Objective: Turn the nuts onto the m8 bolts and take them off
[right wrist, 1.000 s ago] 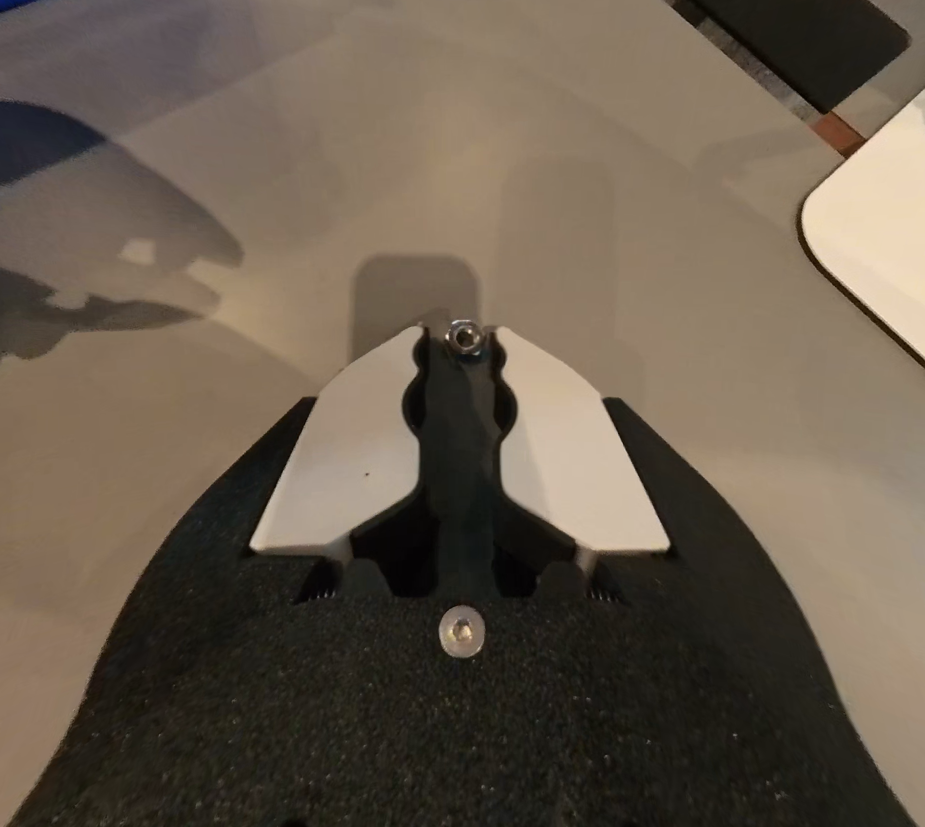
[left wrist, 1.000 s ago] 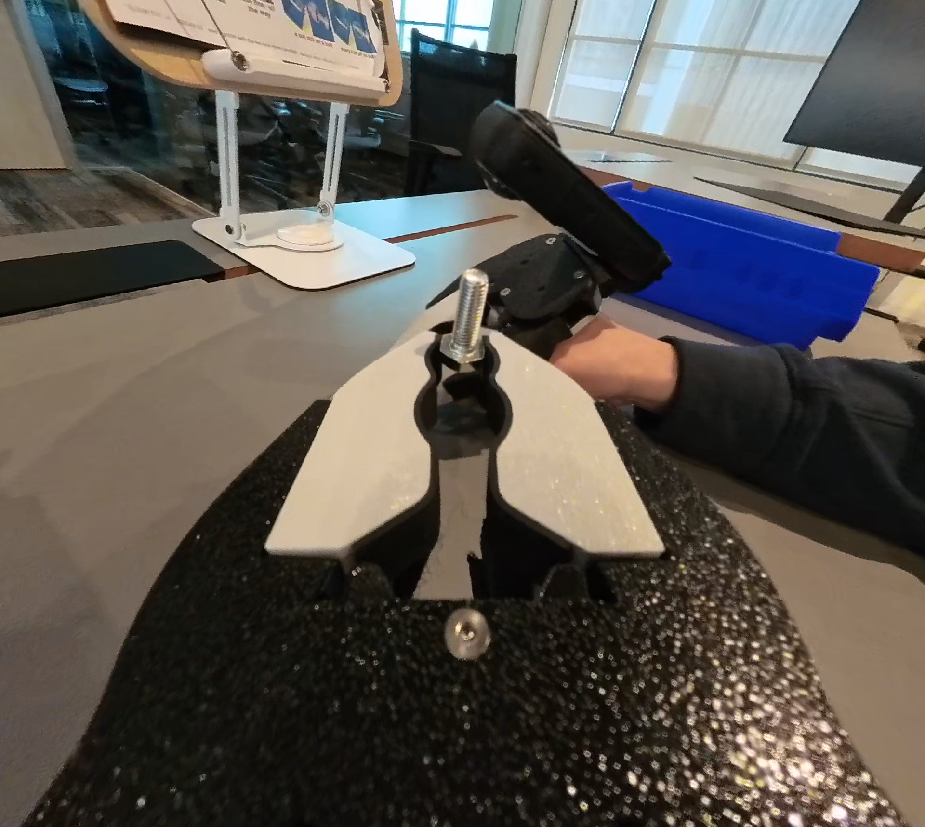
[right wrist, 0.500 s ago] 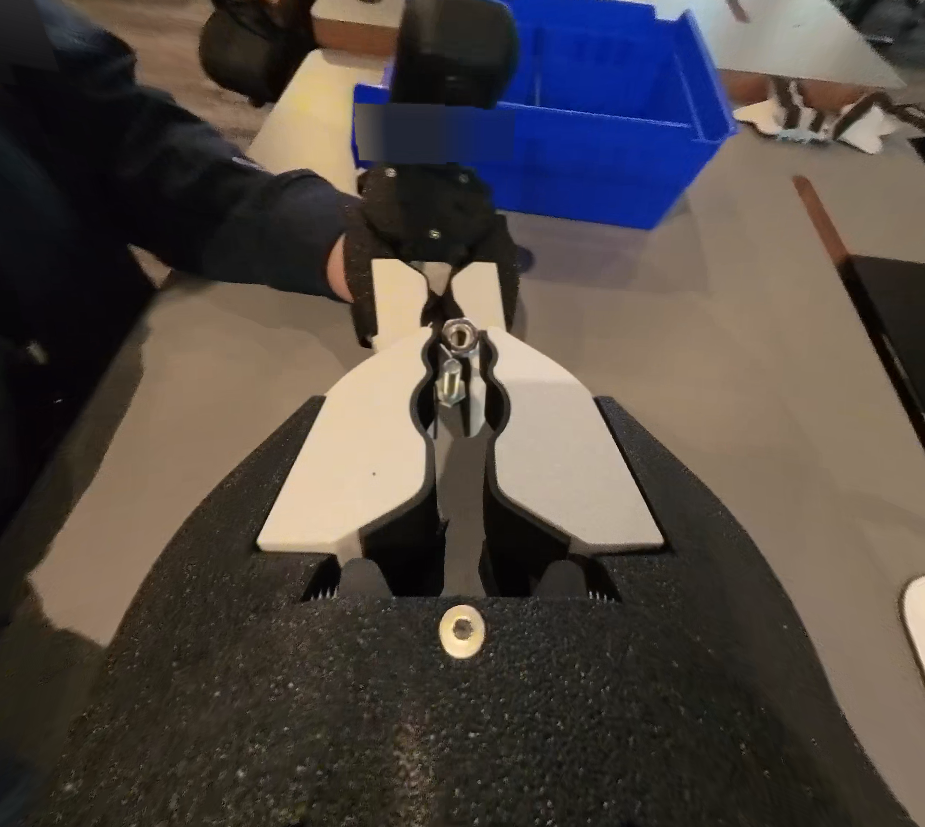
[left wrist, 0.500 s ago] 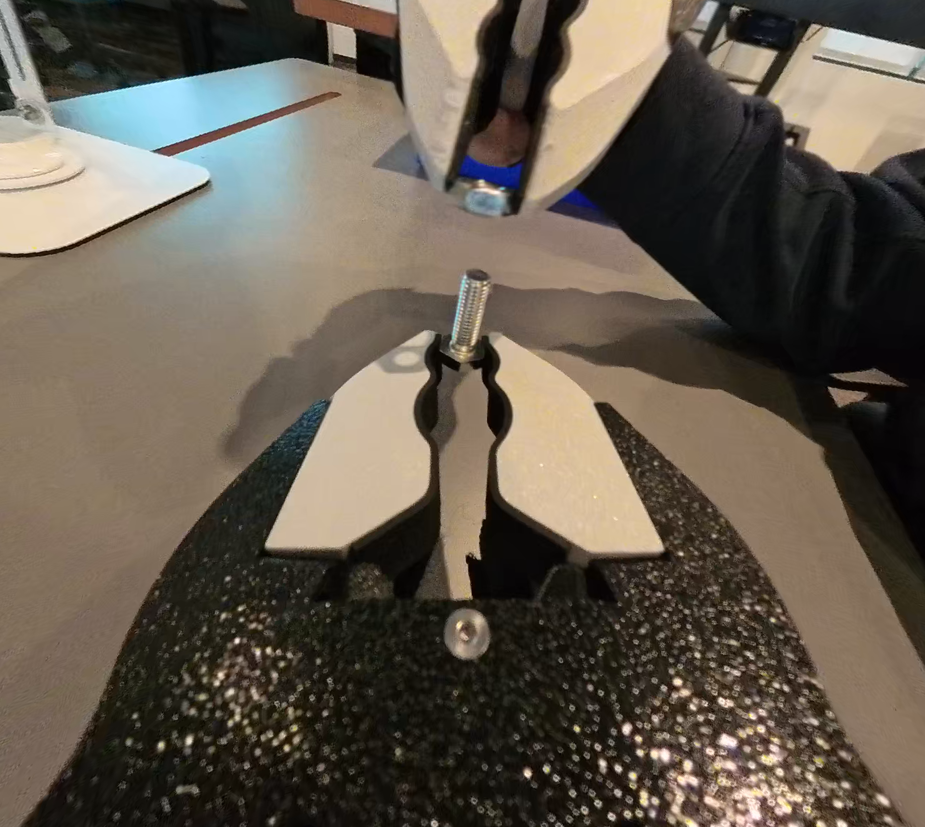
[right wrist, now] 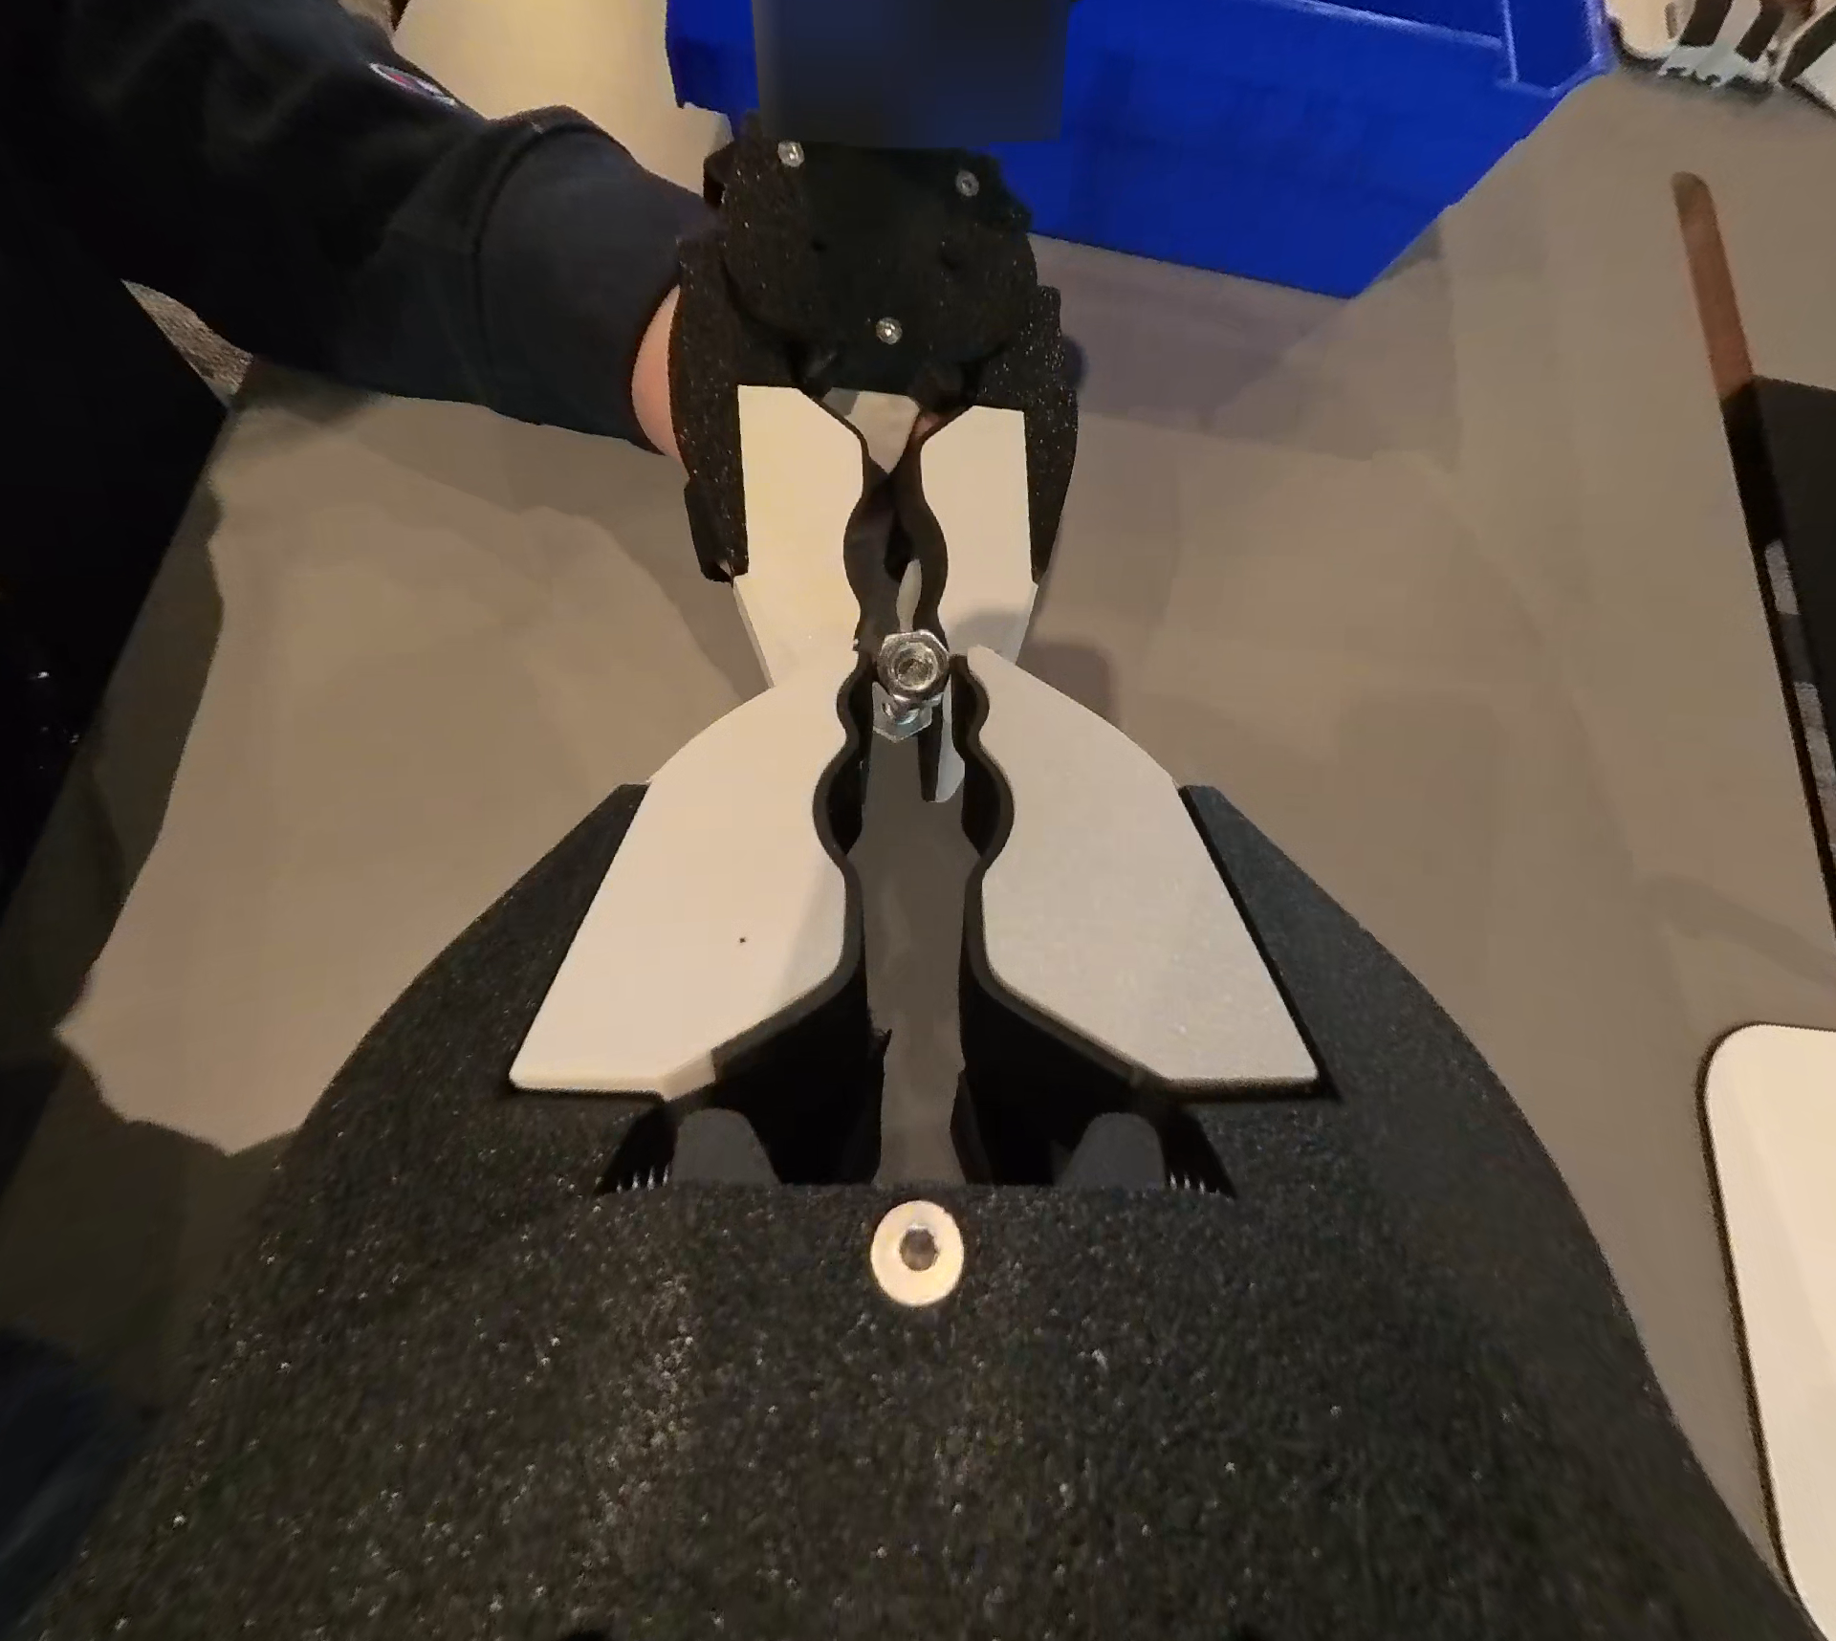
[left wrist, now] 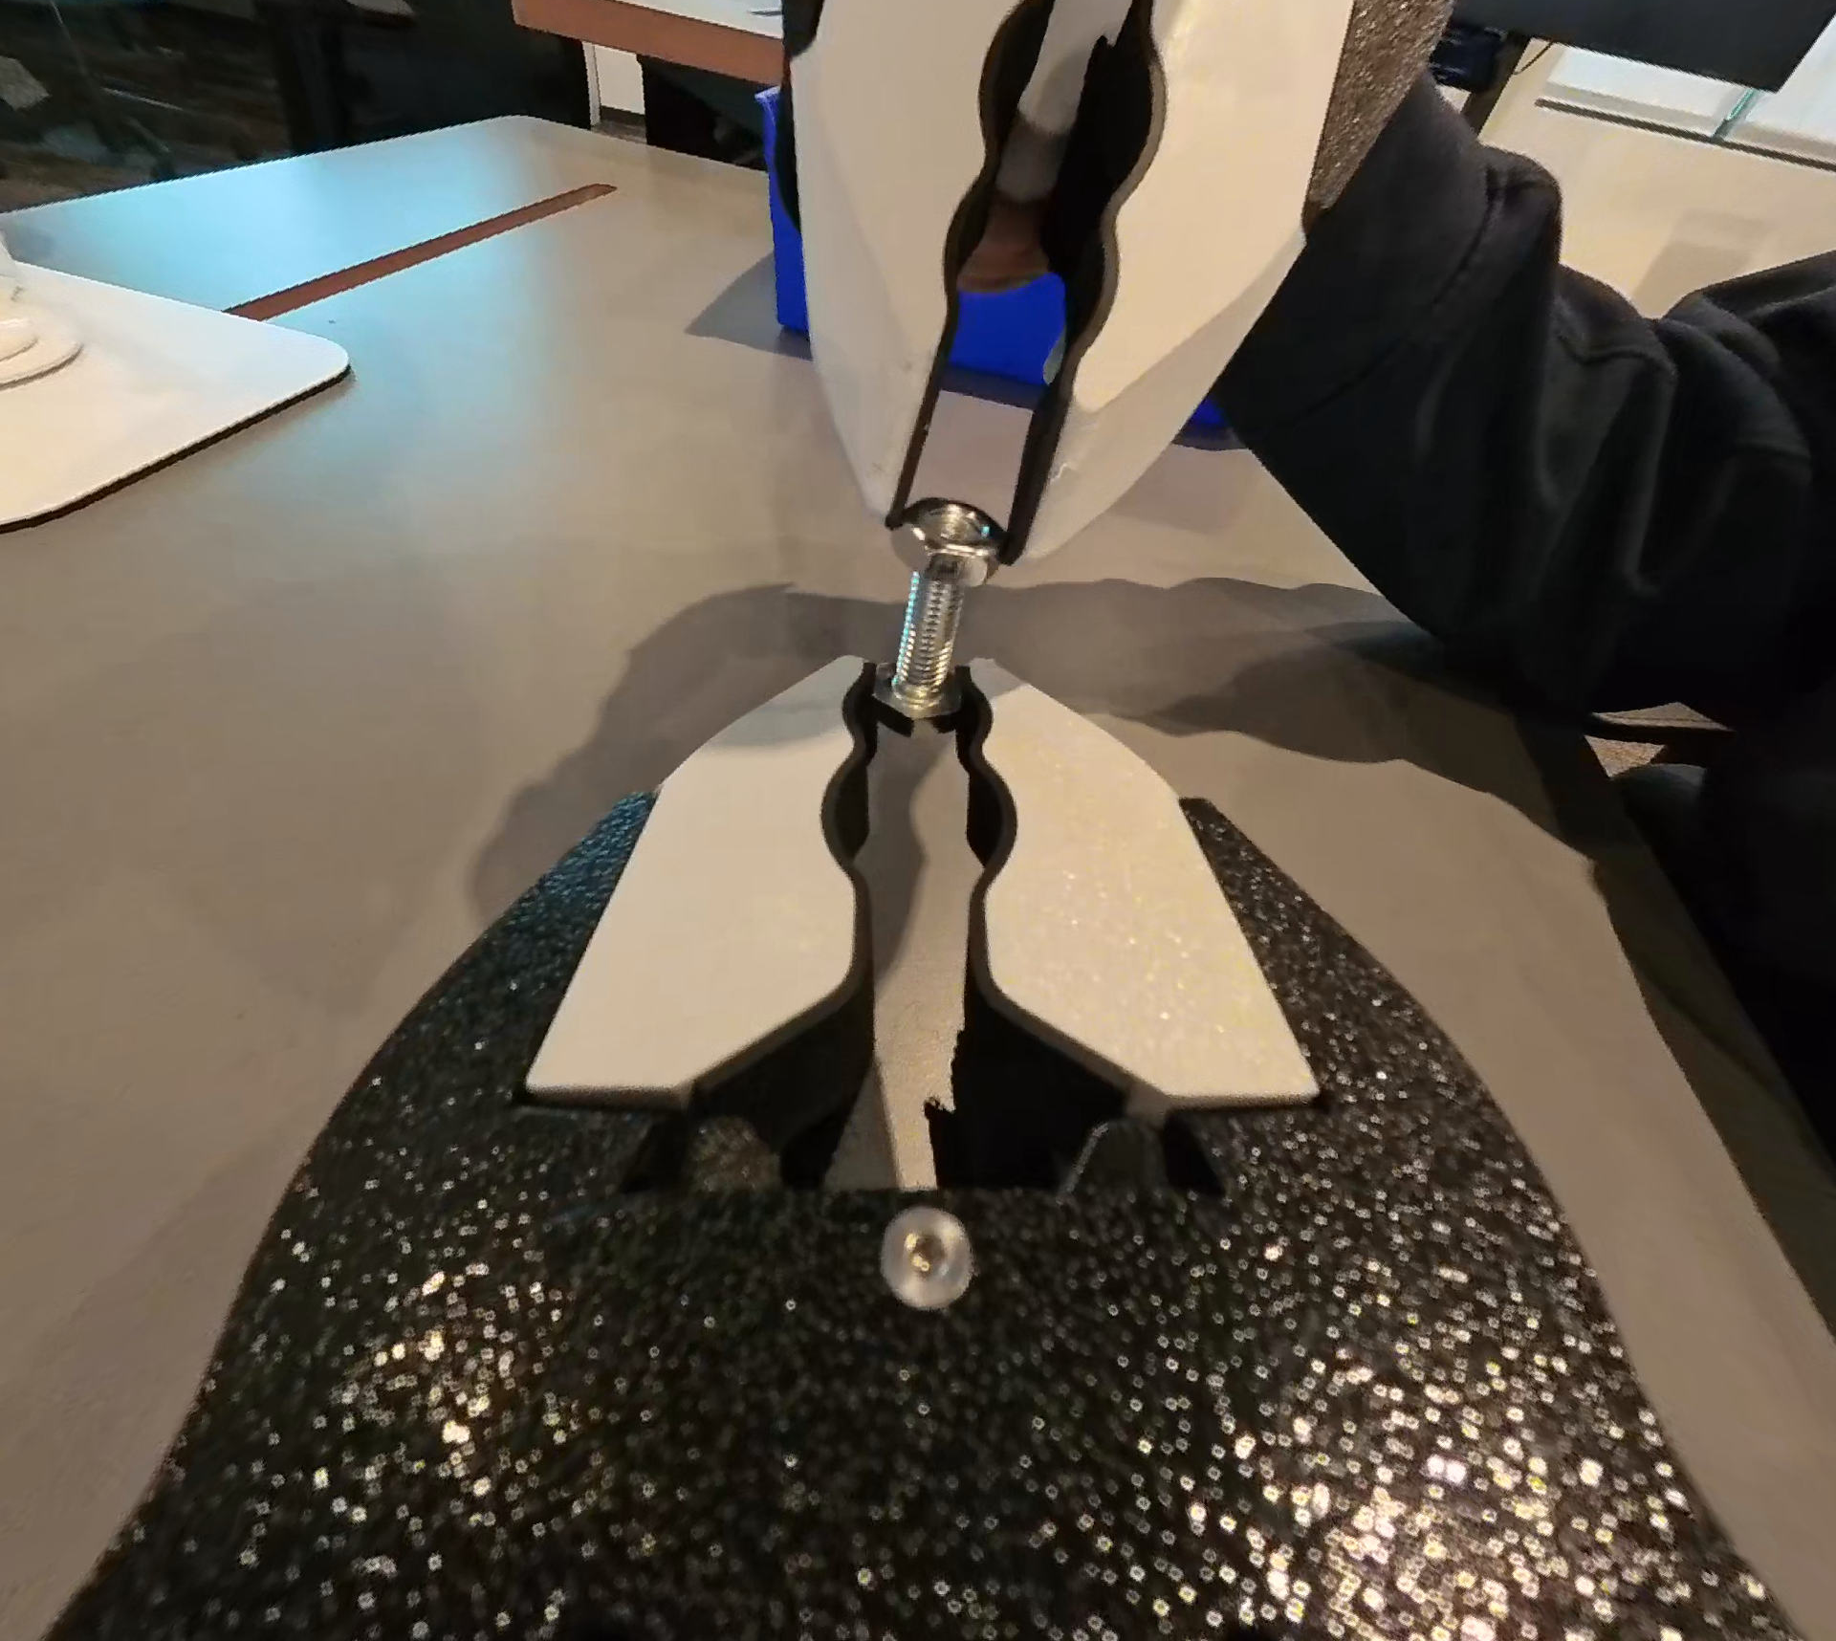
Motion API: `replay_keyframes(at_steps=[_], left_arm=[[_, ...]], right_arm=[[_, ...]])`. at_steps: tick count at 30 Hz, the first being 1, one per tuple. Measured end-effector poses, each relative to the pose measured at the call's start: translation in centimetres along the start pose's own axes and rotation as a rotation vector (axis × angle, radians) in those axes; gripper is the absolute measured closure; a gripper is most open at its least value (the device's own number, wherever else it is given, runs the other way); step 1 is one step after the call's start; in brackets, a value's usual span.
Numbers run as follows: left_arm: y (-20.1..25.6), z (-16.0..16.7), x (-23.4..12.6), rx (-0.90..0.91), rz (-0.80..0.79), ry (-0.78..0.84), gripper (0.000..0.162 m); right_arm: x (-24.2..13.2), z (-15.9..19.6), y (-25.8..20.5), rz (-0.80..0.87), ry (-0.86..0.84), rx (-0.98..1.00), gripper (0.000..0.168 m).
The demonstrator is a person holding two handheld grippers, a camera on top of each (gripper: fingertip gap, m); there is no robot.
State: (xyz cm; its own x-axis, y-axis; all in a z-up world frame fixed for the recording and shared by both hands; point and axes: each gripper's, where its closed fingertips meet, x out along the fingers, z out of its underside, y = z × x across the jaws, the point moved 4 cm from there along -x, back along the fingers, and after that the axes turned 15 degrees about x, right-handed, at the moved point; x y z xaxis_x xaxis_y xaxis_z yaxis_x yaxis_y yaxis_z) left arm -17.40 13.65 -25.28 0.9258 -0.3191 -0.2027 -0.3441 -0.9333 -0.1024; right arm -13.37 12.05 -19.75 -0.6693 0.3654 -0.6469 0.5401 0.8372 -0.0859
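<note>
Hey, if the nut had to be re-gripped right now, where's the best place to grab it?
Grip the nut across two opposite flats, coming down from above as the right tool does. It sits on the tip of the upright bolt, so its sides are free.

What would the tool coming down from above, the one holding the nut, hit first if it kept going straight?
The right tool points down the bolt, and its nut already sits at the bolt's tip. It would probably meet the left tool gripping the bolt's head.
</note>
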Motion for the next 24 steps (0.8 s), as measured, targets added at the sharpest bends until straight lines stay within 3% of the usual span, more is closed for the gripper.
replay_keyframes(at_steps=[24], left_arm=[[0.38, 0.23, 0.38, 0.019, 0.022, -0.032, 0.148]], right_arm=[[-0.1, 0.36, -0.61, 0.053, -0.092, 0.006, 0.151]])
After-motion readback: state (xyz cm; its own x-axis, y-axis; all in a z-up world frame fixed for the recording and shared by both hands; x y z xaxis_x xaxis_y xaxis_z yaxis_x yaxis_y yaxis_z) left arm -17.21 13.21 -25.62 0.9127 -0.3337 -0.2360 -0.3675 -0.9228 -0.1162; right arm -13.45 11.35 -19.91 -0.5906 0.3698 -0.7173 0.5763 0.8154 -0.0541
